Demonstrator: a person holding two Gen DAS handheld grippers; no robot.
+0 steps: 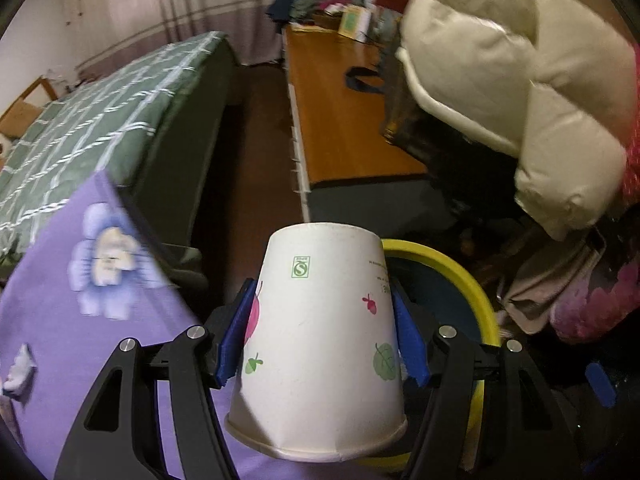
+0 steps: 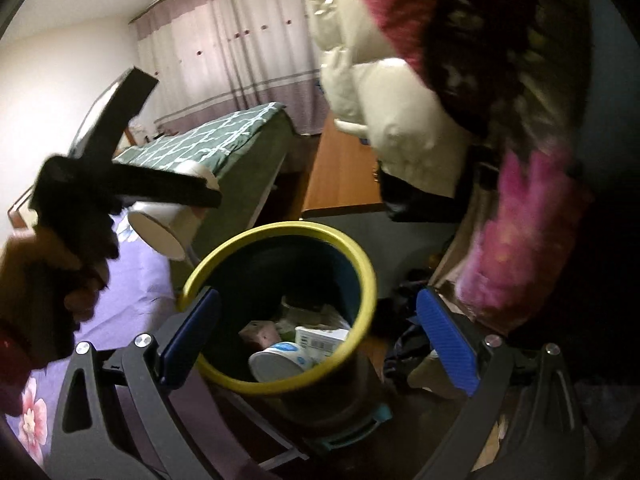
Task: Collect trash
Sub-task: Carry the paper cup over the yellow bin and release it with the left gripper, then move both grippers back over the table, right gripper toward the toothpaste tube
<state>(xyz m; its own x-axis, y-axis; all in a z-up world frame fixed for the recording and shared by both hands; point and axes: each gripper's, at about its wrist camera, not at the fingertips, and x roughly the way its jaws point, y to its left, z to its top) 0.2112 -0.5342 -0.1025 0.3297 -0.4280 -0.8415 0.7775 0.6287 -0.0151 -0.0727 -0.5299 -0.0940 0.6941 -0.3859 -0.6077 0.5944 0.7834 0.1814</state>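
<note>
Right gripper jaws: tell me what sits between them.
In the right wrist view the right gripper stands open, gripping nothing. Between its jaws shows the yellow-rimmed bin, already holding trash, including a white tub.

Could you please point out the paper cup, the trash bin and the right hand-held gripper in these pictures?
paper cup [image 1: 320, 332]: left wrist view, on its printed side wall.
trash bin [image 2: 362, 256]: right wrist view, on its yellow rim.
right hand-held gripper [image 2: 320, 332]: right wrist view, midway between its blue fingertips.

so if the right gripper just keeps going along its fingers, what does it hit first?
Most likely the yellow-rimmed bin: the open right gripper points into its mouth, so probably the trash inside. Depth is unclear.
</note>
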